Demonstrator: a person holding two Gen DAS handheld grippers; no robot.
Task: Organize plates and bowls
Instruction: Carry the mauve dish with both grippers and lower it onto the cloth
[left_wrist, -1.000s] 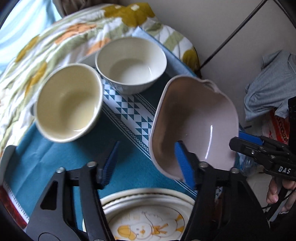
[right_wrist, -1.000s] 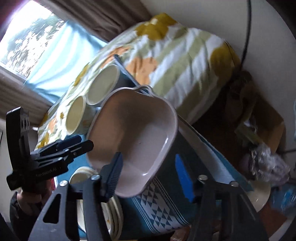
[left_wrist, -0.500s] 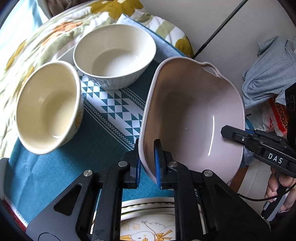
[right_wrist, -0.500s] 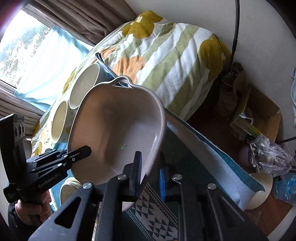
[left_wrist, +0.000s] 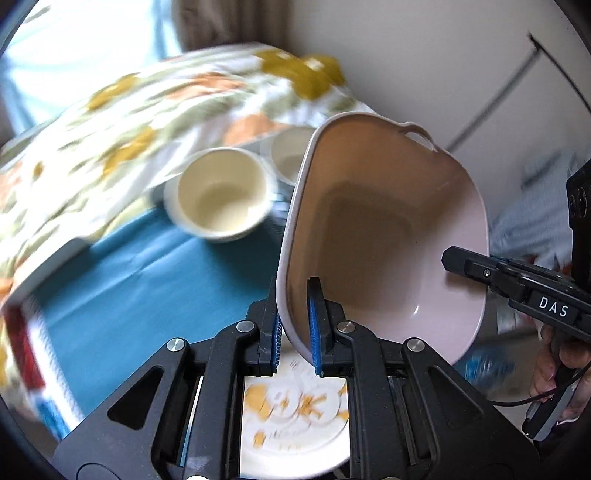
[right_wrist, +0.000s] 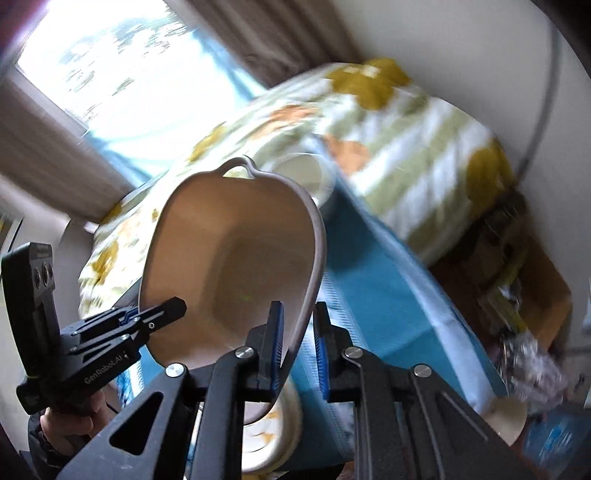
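Note:
A pink oval bowl with a loop handle (left_wrist: 388, 236) hangs tilted in the air between both grippers. My left gripper (left_wrist: 295, 325) is shut on its near left rim. My right gripper (right_wrist: 298, 350) is shut on the opposite rim, and the bowl shows in that view too (right_wrist: 236, 266). The right gripper's fingers (left_wrist: 476, 267) reach in from the right in the left wrist view. Below lies a stack of plates with a yellow duck print (left_wrist: 295, 410). A cream bowl (left_wrist: 219, 195) and a white bowl (left_wrist: 286, 155) stand further back on the teal cloth (left_wrist: 147, 280).
A flowered blanket (left_wrist: 155, 118) lies behind the cloth-covered table. A window and curtain (right_wrist: 122, 74) are at the back. Bags and clutter (right_wrist: 528, 332) sit on the floor to the right of the table edge.
Both grippers, shut on the pink bowl since half a second ago, have lifted it up and toward me. The cream and white bowls now look smaller and further away.

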